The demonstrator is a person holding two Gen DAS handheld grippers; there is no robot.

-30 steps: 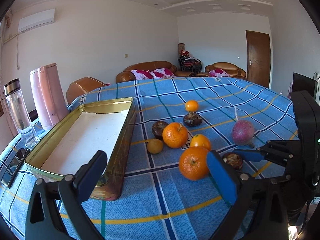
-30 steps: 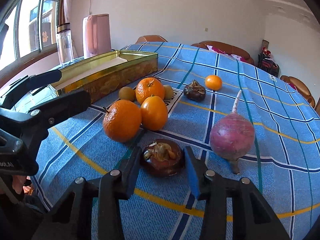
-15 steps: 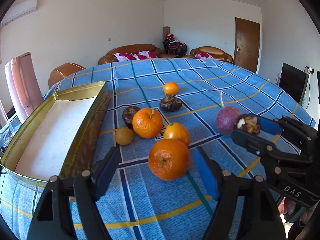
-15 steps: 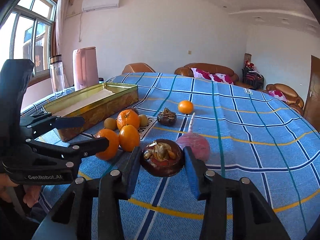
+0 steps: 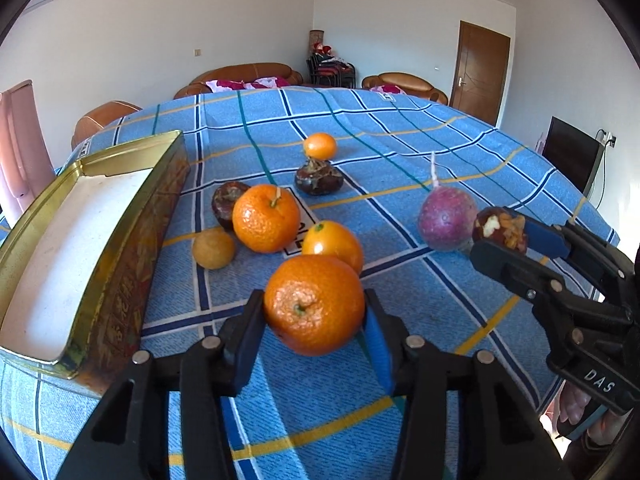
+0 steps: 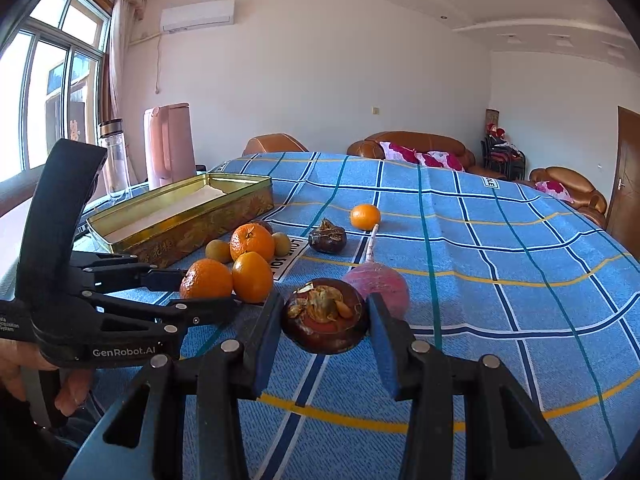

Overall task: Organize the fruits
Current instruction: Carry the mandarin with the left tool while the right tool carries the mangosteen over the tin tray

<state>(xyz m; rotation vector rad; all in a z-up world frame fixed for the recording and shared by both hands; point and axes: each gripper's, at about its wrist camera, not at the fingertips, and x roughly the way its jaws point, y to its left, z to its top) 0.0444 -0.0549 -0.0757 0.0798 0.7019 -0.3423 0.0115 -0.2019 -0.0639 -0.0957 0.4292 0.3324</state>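
Note:
My left gripper (image 5: 313, 306) is closing its jaws on the front orange (image 5: 314, 304), and both pads touch its sides low over the blue checked cloth. The right wrist view shows that left gripper (image 6: 208, 290) flanking the same orange (image 6: 206, 280). My right gripper (image 6: 325, 308) is shut on a dark mangosteen (image 6: 324, 320), held above the cloth; from the left wrist it appears at the right (image 5: 500, 236). The open gold tin (image 5: 120, 272) lies to the left with nothing in it. More oranges (image 5: 266, 224), two mangosteens (image 5: 319, 178) and a purple fruit (image 5: 446, 218) lie loose.
A pink kettle (image 6: 170, 144) and a glass bottle (image 6: 114, 156) stand behind the tin (image 6: 208, 228) near the window. A small yellow-brown fruit (image 5: 213, 248) lies beside the tin. A hand (image 6: 24, 372) grips the left tool. Sofas stand beyond the table's far edge.
The left jaws have narrowed from wide open onto the front orange as the gripper moved in. The right gripper lifted the mangosteen off the cloth and tilted upward.

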